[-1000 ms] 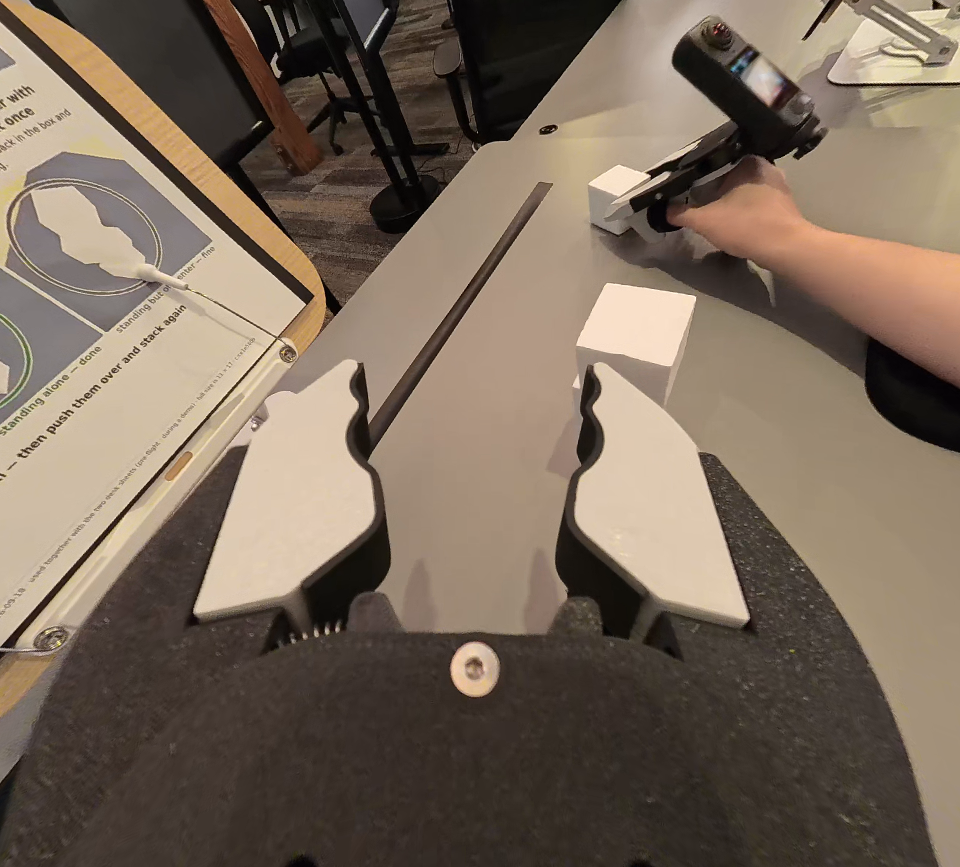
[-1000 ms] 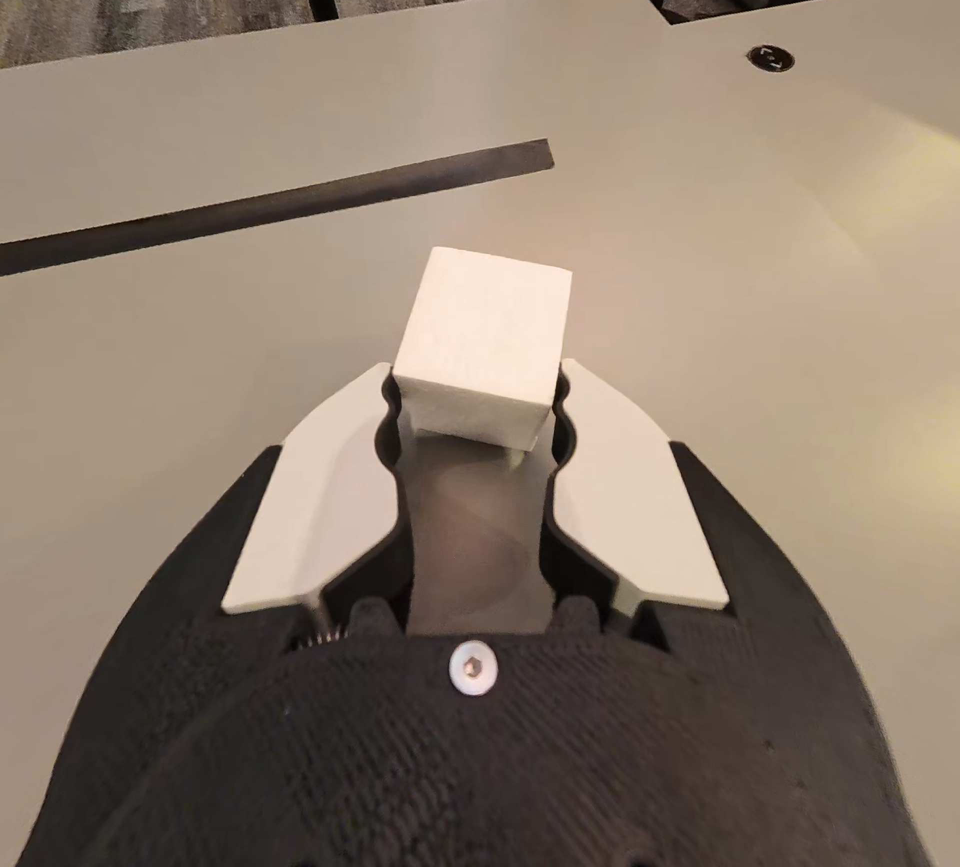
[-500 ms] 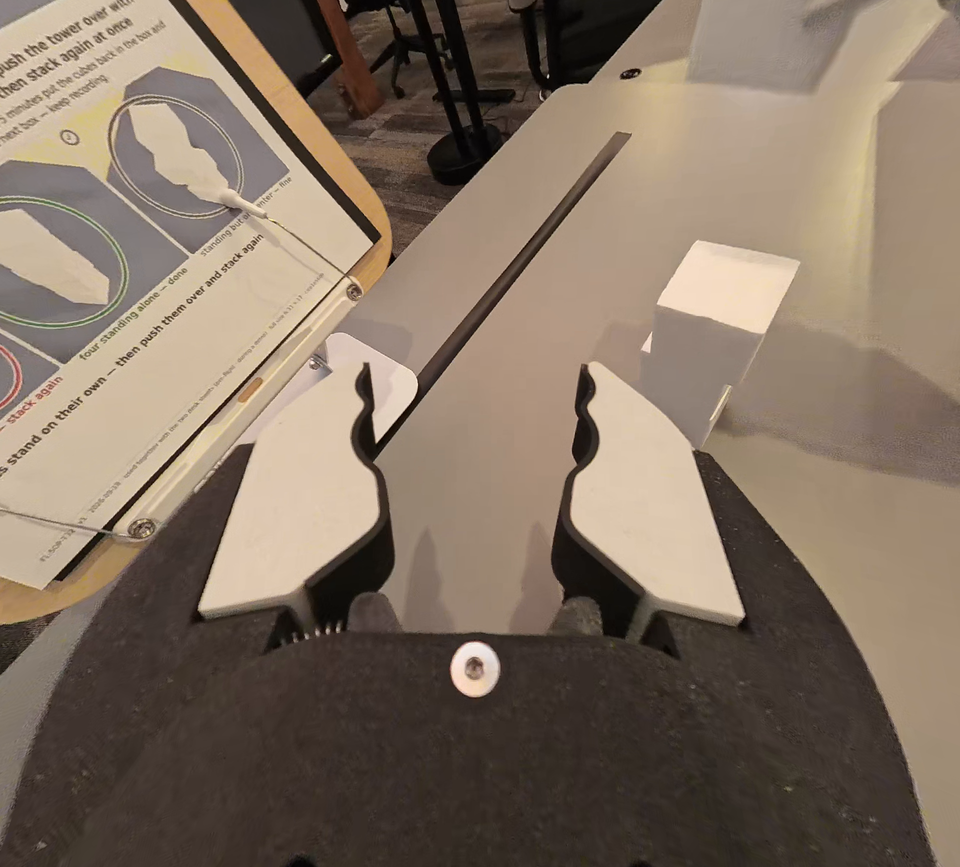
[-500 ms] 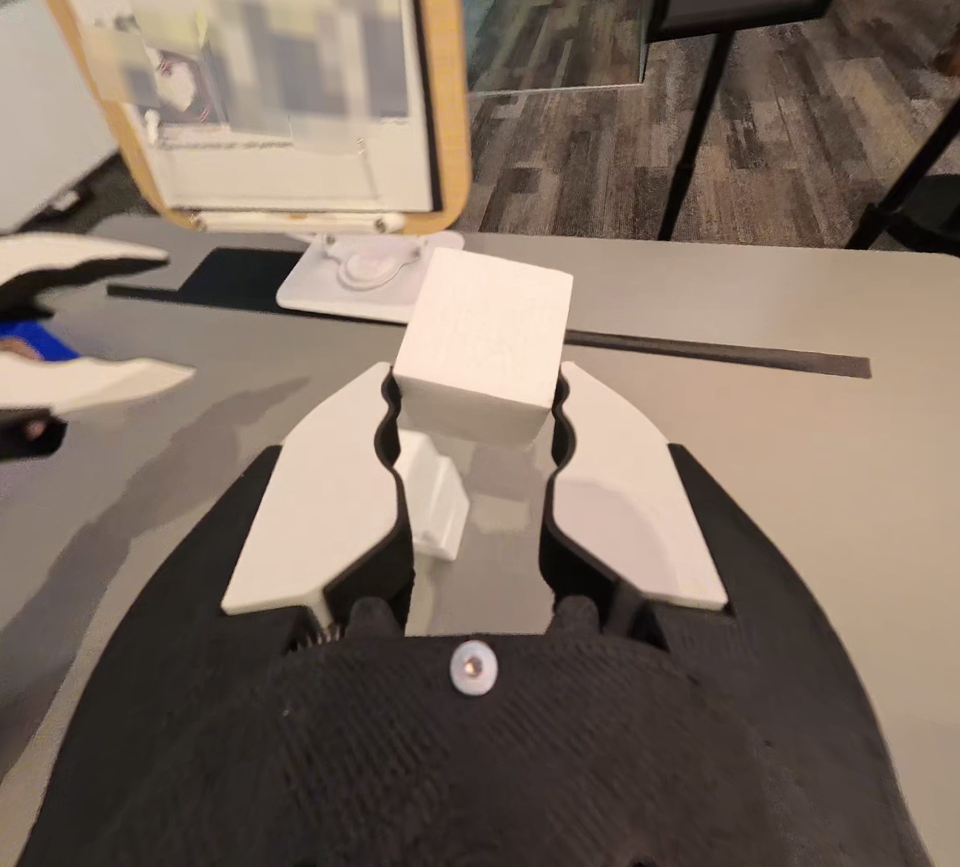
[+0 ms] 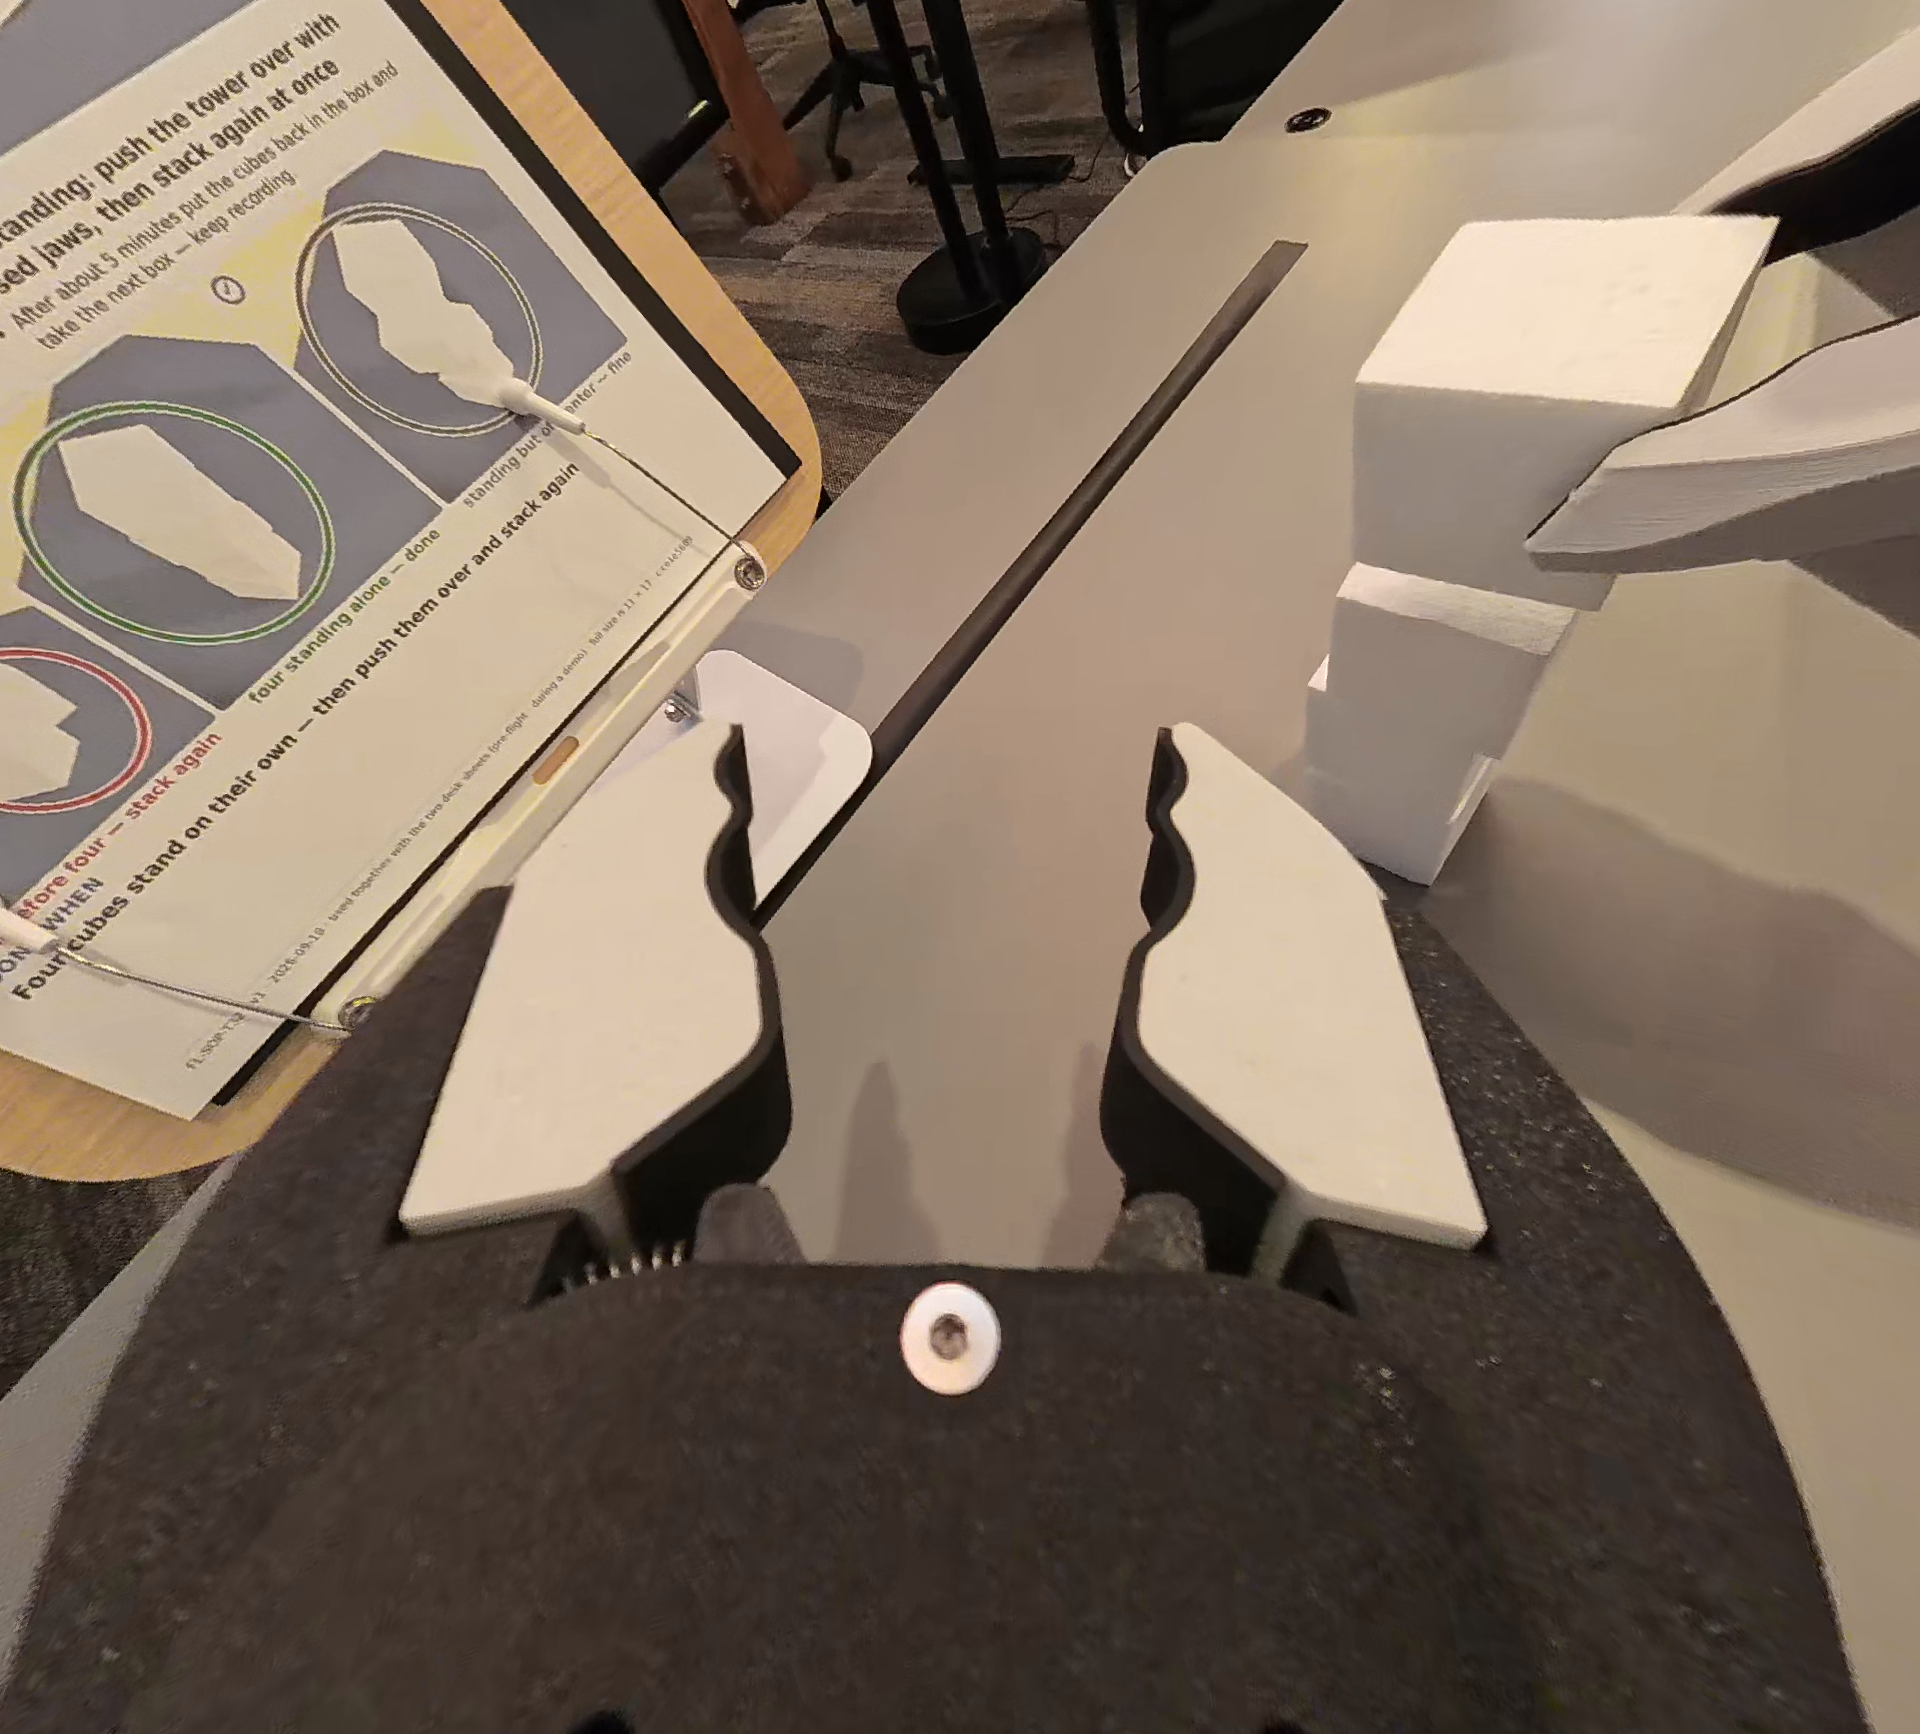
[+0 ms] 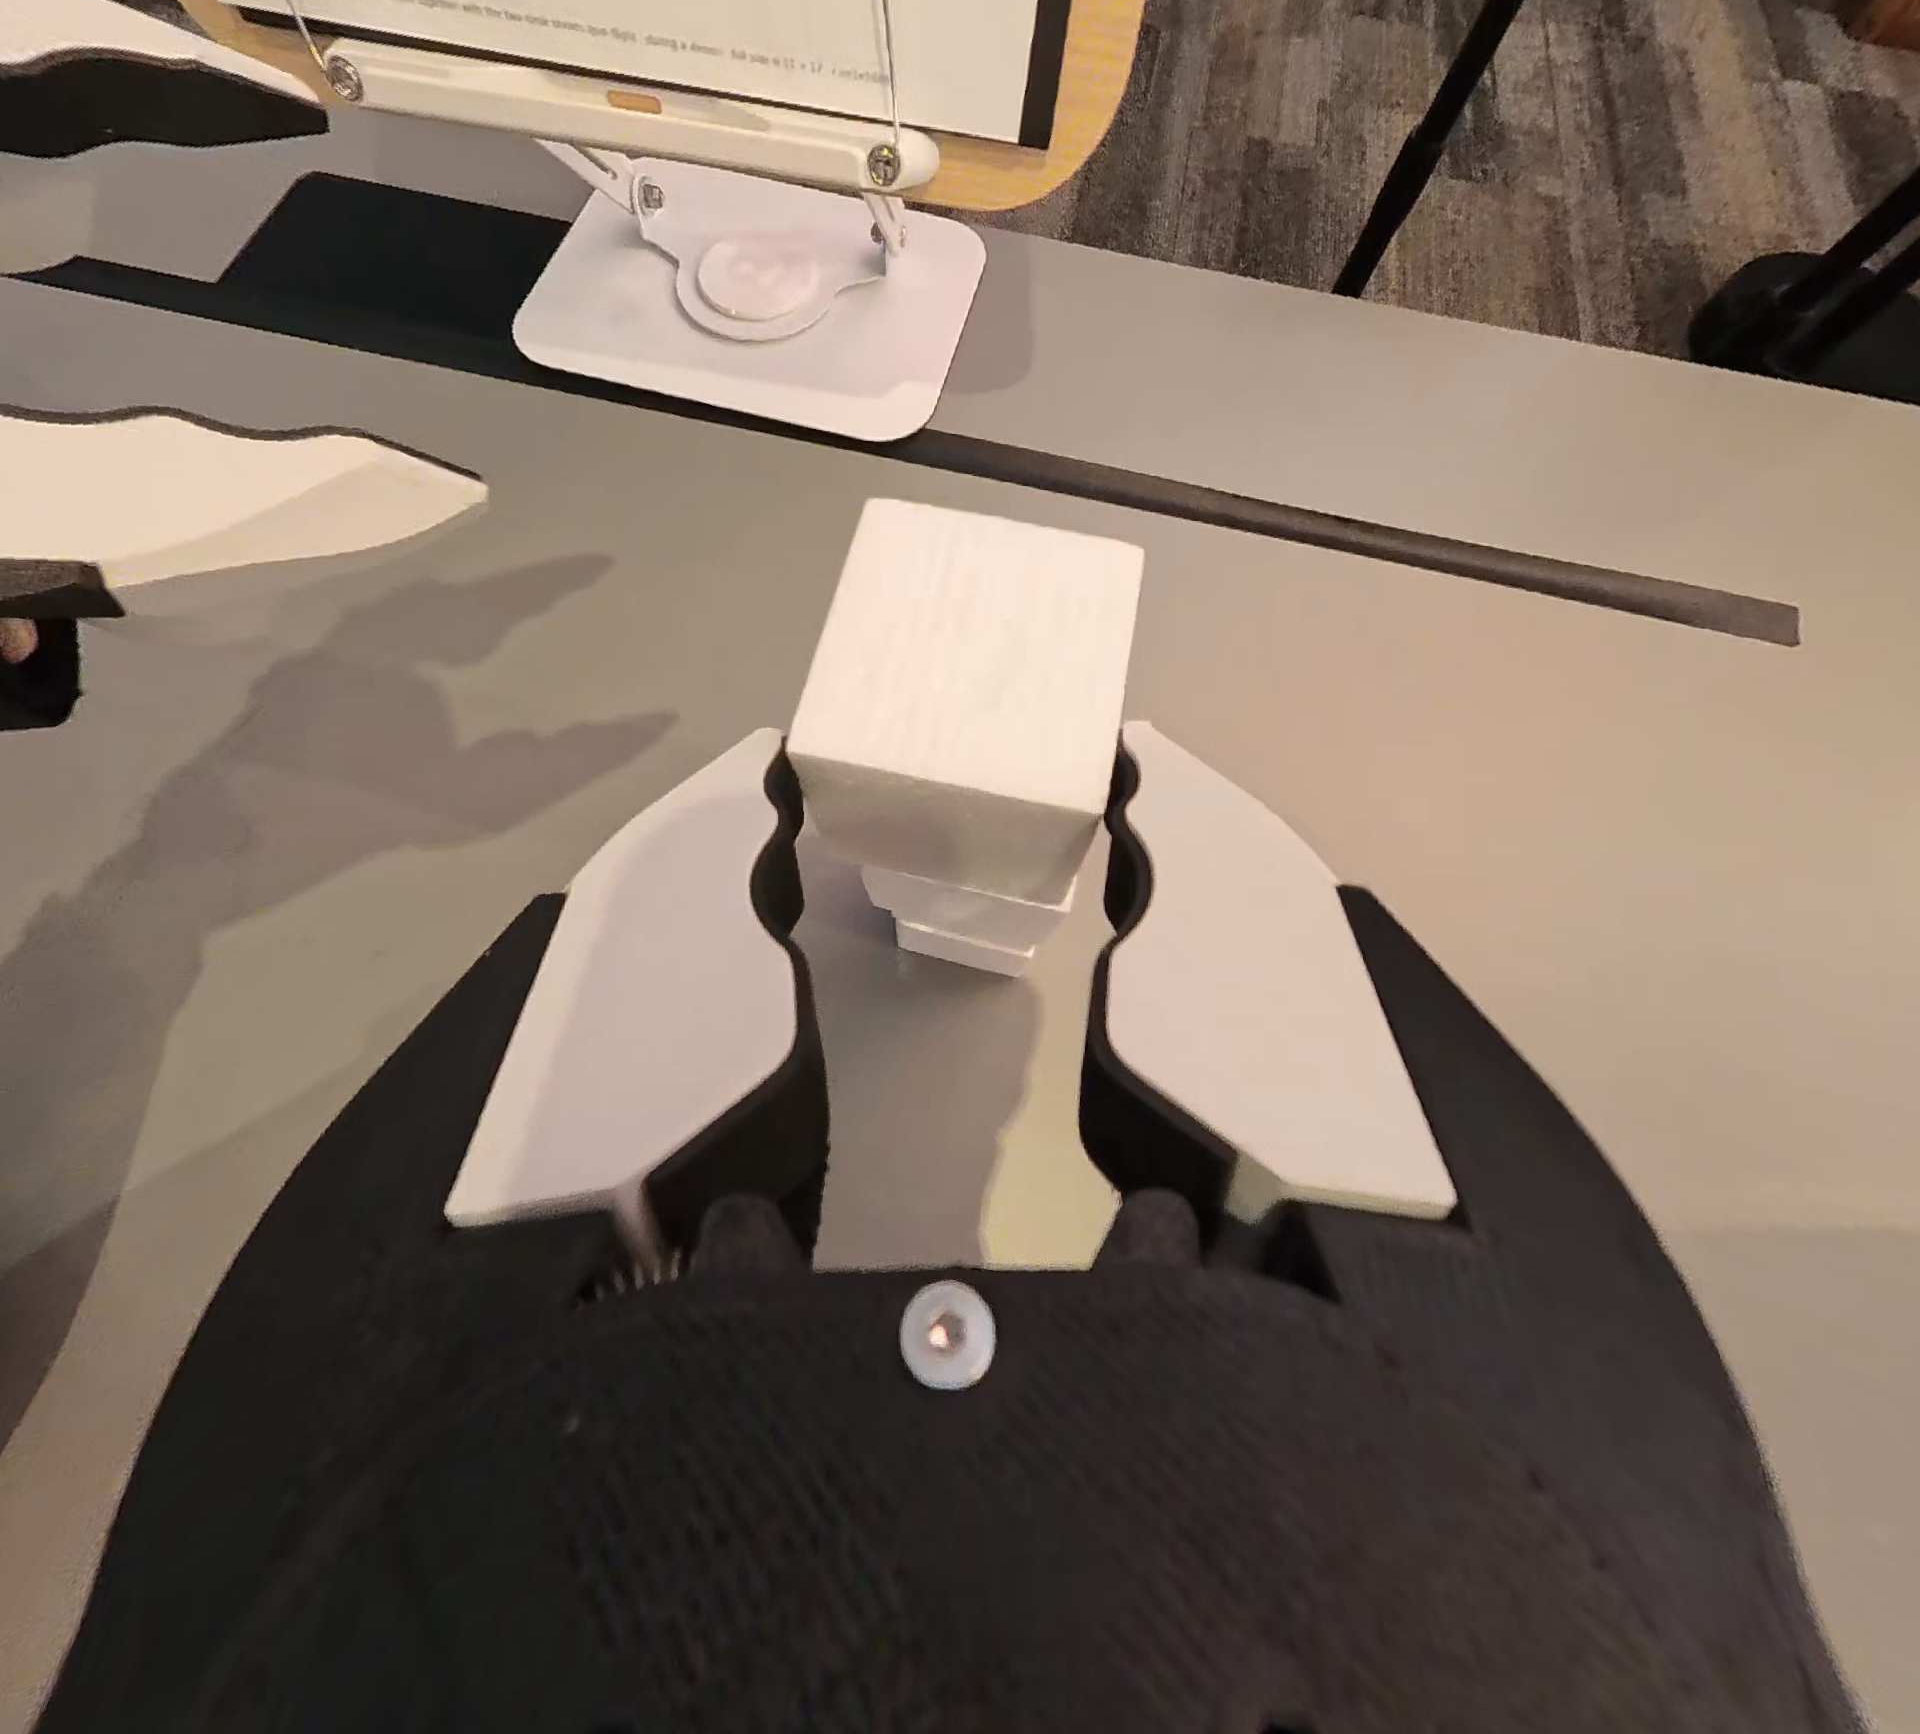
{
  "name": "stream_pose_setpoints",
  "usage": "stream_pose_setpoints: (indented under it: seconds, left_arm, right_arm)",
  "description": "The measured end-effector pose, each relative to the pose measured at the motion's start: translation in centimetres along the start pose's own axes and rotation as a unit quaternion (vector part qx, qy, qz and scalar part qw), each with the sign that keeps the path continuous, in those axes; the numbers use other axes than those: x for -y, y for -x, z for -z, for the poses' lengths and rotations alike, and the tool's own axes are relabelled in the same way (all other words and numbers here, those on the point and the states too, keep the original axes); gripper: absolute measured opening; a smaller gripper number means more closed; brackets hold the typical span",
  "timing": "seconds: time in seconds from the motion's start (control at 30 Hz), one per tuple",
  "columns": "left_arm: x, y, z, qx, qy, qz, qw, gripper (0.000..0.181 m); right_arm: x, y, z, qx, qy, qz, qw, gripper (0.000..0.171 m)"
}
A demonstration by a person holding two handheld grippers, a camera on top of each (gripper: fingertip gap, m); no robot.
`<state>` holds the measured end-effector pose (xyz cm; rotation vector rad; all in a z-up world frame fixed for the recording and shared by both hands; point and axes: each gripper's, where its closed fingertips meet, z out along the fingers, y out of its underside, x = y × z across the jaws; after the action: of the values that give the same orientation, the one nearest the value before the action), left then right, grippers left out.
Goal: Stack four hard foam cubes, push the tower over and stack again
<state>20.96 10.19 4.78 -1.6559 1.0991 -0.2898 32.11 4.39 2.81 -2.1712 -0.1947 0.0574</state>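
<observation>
My right gripper is shut on a white foam cube and holds it directly over a short stack of white cubes; only the stack's edges show below it. In the left wrist view the held cube sits right at the top of the stack, which has at least two cubes, slightly offset. I cannot tell whether it touches the stack. The right gripper's fingers come in from the right. My left gripper is open and empty, low over the grey table, left of the stack.
An instruction sheet on a wooden board stands on a white stand base at the table's far edge. A dark slot runs along the table. Office chairs and black stand legs are beyond the edge.
My right gripper has lifted its cube off the table and carried it over the stack, lowering it close. My left gripper has drawn back a little and stays open.
</observation>
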Motion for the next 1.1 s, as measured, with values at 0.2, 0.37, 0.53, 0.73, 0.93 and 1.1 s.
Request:
stream_pose_setpoints:
  seconds: [0.2,0.37,0.53,0.73,0.93,1.1]
  left_arm:
    - [-0.7,0.2,-0.3,0.010,0.018,-0.012,1.000,0.074]
    - [-0.5,0.3,-0.1,0.010,0.014,-0.007,1.000,0.074]
    - [-0.6,0.4,0.0,0.010,0.013,-0.005,1.000,0.074]
    - [-0.5,1.1,0.9,0.017,0.006,-0.001,1.000,0.074]
    - [-0.6,3.1,2.7,0.043,-0.007,0.017,0.999,0.073]
    - [-1.7,5.6,4.5,0.083,0.001,0.031,0.996,0.073]
  right_arm:
    - [-0.6,-0.2,-1.1,-0.012,0.013,0.001,1.000,0.057]
    - [-1.1,0.1,-1.6,-0.019,0.027,0.013,0.999,0.057]
    - [-1.4,0.0,-1.7,-0.019,0.037,0.013,0.999,0.073]
    - [1.2,0.3,2.0,0.047,-0.028,0.024,0.998,0.081]
    - [4.1,-6.6,7.3,0.025,-0.155,-0.006,0.988,0.080]
    - [-0.5,-14.3,5.0,-0.061,-0.051,-0.042,0.996,0.053]
